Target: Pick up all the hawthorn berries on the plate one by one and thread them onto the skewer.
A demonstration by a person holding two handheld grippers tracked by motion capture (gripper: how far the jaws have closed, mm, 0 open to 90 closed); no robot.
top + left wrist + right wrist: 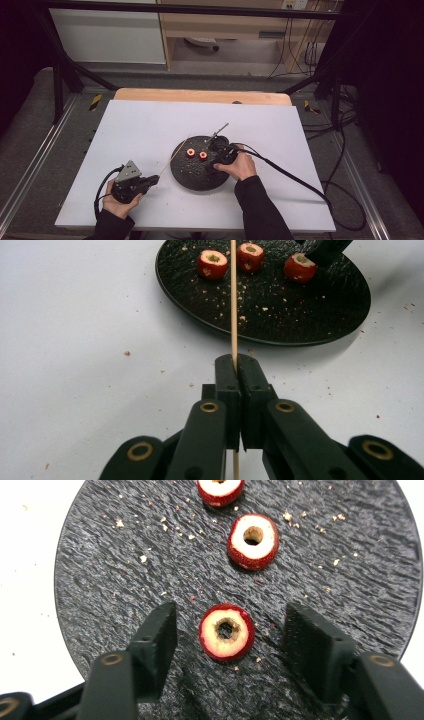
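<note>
The left claw [235, 365] is clamped on a thin, brittle skewer [233, 300]; the right claw [227, 630] gapes astride a small, light, slippery cored fruit [226, 632] on the black plate [125, 570]; pinch its red sides gently.

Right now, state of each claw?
Left claw: shut on the wooden skewer.
Right claw: open, jaws either side of a cored red fruit piece, not touching.

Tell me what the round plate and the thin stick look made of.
Plate: probably slate or stone-look ceramic, matte black, judging by its rippled, rough surface. Stick: apparently wood or bamboo, pale tan, unpolished, straight and very thin, like a skewer.
</note>
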